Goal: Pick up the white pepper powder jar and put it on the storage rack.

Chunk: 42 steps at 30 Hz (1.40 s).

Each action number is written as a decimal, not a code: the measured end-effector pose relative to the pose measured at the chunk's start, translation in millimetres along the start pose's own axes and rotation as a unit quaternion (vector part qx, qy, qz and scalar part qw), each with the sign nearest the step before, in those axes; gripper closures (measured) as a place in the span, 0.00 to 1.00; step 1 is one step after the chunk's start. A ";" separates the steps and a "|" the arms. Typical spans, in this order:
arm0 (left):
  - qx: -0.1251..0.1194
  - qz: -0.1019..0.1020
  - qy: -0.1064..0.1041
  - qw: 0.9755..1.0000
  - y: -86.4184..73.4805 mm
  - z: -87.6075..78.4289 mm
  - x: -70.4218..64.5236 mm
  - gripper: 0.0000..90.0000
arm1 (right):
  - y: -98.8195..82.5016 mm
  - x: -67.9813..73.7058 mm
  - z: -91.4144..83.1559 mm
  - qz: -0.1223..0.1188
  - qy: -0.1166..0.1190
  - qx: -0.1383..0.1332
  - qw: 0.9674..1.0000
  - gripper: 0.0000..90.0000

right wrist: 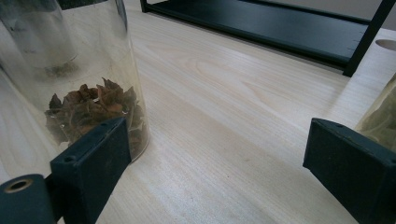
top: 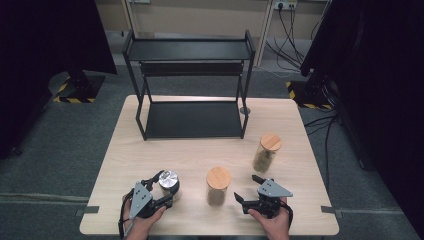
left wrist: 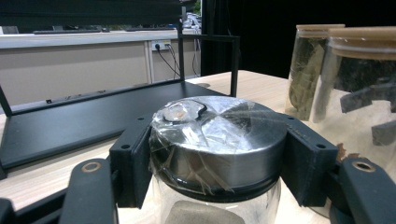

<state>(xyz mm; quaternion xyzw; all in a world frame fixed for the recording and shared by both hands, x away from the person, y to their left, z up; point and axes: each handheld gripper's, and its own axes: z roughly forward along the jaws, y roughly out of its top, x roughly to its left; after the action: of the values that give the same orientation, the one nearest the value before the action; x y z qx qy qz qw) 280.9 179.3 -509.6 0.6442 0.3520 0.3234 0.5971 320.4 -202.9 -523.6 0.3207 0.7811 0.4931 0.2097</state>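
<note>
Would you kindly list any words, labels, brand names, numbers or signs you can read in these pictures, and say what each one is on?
No readable text anywhere.
Steel-lidded jar, held in the left claw: crinkled plastic film on the lid, no print.
Two wooden-lidded jars: no labels visible.
Black shelf rack: bare.
Yellow-and-black hazard stripes on the floor stand bases: a pattern, no words.
Wall sockets: too small to show any marking.

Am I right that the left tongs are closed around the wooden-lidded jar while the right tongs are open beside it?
Not quite: the left tongs grip the metal-lidded jar, as the left gripper view shows. The right tongs are indeed open beside the wooden-lidded jar.
</note>
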 end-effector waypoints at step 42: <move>-0.021 -0.002 0.053 0.998 35.9 34.5 24.7 0.39 | 0.4 0.5 0.8 0.000 0.003 0.007 1.000 0.08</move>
<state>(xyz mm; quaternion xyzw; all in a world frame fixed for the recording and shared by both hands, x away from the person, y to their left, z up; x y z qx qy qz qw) 325.6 180.0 -476.5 0.6130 0.3775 0.3633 0.5914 320.6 -201.8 -523.6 0.3206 0.7852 0.4885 0.2051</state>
